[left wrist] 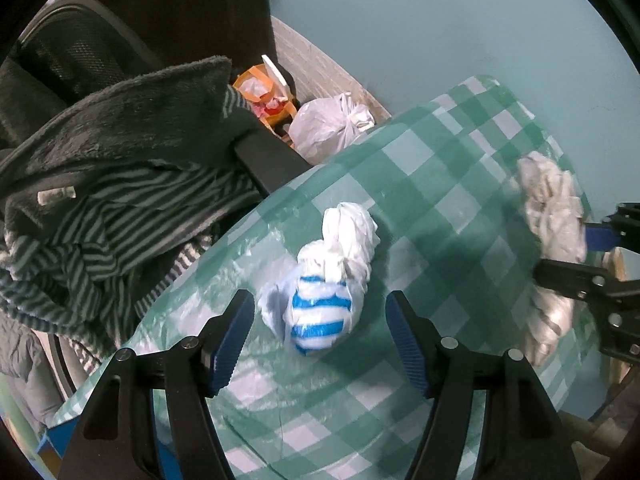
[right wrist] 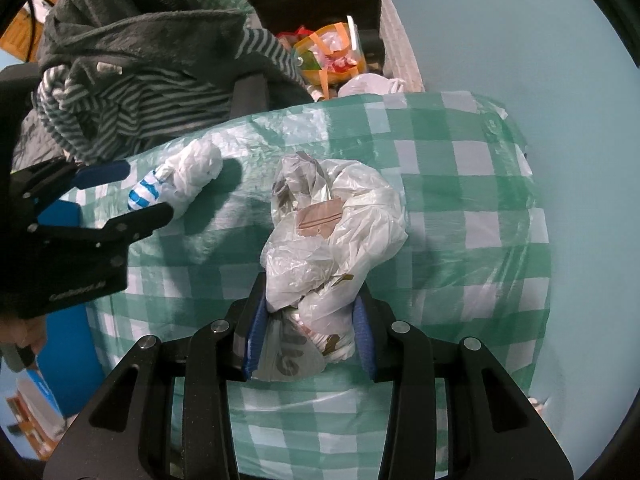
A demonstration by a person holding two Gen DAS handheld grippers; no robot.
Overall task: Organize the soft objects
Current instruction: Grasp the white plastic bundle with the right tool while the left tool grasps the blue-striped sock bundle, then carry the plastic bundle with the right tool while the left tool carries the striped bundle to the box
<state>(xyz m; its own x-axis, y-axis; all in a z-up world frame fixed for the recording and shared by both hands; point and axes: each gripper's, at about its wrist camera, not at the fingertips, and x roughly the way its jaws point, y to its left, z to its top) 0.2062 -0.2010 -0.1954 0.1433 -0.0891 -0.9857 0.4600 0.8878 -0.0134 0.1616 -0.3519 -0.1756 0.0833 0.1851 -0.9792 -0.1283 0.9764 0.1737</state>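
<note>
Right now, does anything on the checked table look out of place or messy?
Nothing spilled or damaged. The knotted blue-striped bag lies alone on the checked cloth, in front of the open left tool. The right tool grips a crumpled clear bag. Clothes hang heaped over the chair beside.

Your right gripper is clamped on the crumpled clear plastic bag, blue pads pressing both sides of its lower end, over the green checked tablecloth. To your left, the left gripper sits spread around the knotted white-and-blue bag, which lies on the cloth. Behind, a striped grey garment is heaped, with an orange bag just past it.
</note>
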